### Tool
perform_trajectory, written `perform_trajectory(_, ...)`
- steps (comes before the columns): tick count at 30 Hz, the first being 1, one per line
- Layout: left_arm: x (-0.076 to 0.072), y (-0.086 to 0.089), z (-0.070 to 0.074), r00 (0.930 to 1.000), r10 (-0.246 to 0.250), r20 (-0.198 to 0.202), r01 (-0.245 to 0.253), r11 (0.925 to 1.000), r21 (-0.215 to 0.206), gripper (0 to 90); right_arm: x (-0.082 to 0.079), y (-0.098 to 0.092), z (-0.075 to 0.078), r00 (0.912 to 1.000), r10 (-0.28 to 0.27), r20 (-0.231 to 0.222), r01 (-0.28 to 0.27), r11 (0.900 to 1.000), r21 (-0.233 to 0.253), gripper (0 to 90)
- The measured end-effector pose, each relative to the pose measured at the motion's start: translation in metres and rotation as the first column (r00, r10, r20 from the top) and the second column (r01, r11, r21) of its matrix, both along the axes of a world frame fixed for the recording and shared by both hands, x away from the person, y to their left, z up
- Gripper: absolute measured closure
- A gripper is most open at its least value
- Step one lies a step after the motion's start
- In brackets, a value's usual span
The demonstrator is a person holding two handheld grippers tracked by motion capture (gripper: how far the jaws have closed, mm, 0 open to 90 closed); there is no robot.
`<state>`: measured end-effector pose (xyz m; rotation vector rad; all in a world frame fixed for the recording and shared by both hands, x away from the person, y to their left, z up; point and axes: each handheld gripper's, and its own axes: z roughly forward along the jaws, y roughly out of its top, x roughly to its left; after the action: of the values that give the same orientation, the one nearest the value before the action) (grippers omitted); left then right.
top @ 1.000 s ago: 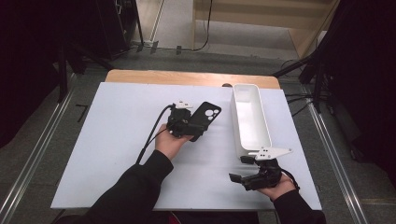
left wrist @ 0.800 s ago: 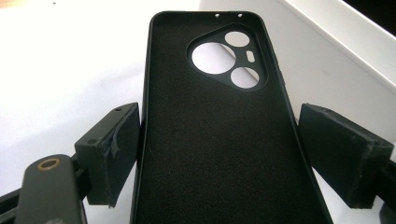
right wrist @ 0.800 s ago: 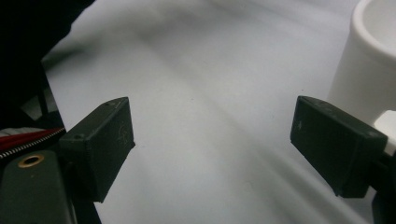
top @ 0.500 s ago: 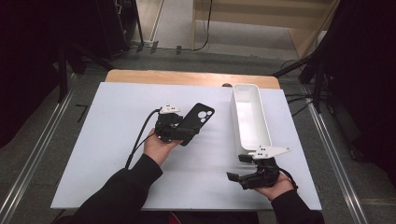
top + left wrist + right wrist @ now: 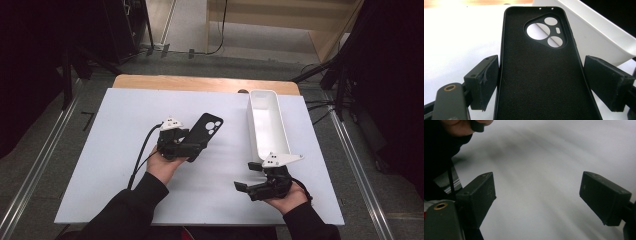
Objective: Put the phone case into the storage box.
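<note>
L gripper (image 5: 192, 148) w/ phone case (image 5: 206, 131) shifted left from bin (image 5: 269, 126), no legible text

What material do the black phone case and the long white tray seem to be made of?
The phone case looks like soft rubber or silicone with a matte, finely textured lining, perhaps microfibre: it shows no shine and a grainy inside surface. The white tray looks like hard moulded plastic, smooth and slightly glossy, with thin even walls and rounded corners. Neither can be confirmed by look alone.

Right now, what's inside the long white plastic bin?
The long white plastic bin looks empty: its pale floor shows bare from the high view. The near end, behind the right claw's grey plate, is hidden.
</note>
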<state>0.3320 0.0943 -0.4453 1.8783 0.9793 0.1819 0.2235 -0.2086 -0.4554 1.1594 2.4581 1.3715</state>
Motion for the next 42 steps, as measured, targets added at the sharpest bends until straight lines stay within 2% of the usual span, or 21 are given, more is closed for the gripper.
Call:
perform_trajectory(3, -0.004, 0.003, -0.002, 0.9999, 0.007, 0.013, -0.007, 1.0000, -0.005, 14.5, 0.003, 0.002, 0.002, 0.9998, -0.014, -0.014, 0.014, 1.000, 0.004, 11.9)
perform_trajectory(7, -0.008, 0.003, -0.005, 0.9999, 0.007, 0.011, -0.007, 1.0000, 0.000, 14.5, 0.008, 0.003, 0.005, 0.9996, -0.025, -0.016, 0.025, 1.000, 0.003, 11.9)
perform_trajectory(11, -0.014, 0.004, -0.007, 0.9996, 0.015, 0.022, -0.015, 0.9999, 0.002, 14.4, 0.013, 0.004, 0.009, 0.9987, -0.043, -0.026, 0.043, 0.999, 0.022, 11.9)
perform_trajectory(16, -0.017, 0.004, -0.009, 0.9984, 0.036, 0.043, -0.036, 0.9993, -0.006, 14.4, 0.019, 0.006, 0.014, 0.9984, -0.052, -0.022, 0.053, 0.998, 0.022, 11.9)
perform_trajectory(17, -0.018, 0.004, -0.010, 0.9985, 0.041, 0.036, -0.040, 0.9991, -0.014, 14.3, 0.020, 0.007, 0.015, 0.9982, -0.055, -0.027, 0.055, 0.998, 0.021, 11.9)
perform_trajectory(20, -0.020, 0.003, -0.014, 0.9976, 0.054, 0.043, -0.054, 0.9985, 0.000, 14.4, 0.025, 0.008, 0.016, 0.9974, -0.064, -0.032, 0.064, 0.998, 0.016, 11.9)
perform_trajectory(25, -0.023, 0.003, -0.018, 0.9959, 0.077, 0.049, -0.075, 0.9967, -0.031, 14.4, 0.034, 0.012, 0.020, 0.9965, -0.077, -0.034, 0.077, 0.997, 0.021, 12.0)
perform_trajectory(29, -0.027, 0.002, -0.021, 0.9947, 0.087, 0.054, -0.086, 0.9960, -0.025, 14.4, 0.041, 0.014, 0.025, 0.9953, -0.091, -0.032, 0.092, 0.996, 0.020, 12.0)
perform_trajectory(30, -0.028, 0.002, -0.022, 0.9946, 0.085, 0.060, -0.084, 0.9963, -0.014, 14.4, 0.043, 0.015, 0.026, 0.9951, -0.094, -0.030, 0.095, 0.995, 0.023, 12.0)
perform_trajectory(37, -0.033, -0.001, -0.026, 0.9944, 0.086, 0.061, -0.085, 0.9962, -0.021, 14.4, 0.052, 0.021, 0.031, 0.9937, -0.107, -0.033, 0.108, 0.994, 0.029, 12.2)
perform_trajectory(39, -0.037, -0.004, -0.027, 0.9922, 0.089, 0.087, -0.088, 0.9960, -0.015, 14.4, 0.057, 0.025, 0.031, 0.9935, -0.109, -0.034, 0.110, 0.994, 0.030, 12.2)
perform_trajectory(42, -0.040, -0.005, -0.029, 0.9920, 0.093, 0.085, -0.091, 0.9955, -0.029, 14.3, 0.061, 0.029, 0.032, 0.9925, -0.116, -0.039, 0.118, 0.993, 0.033, 12.2)
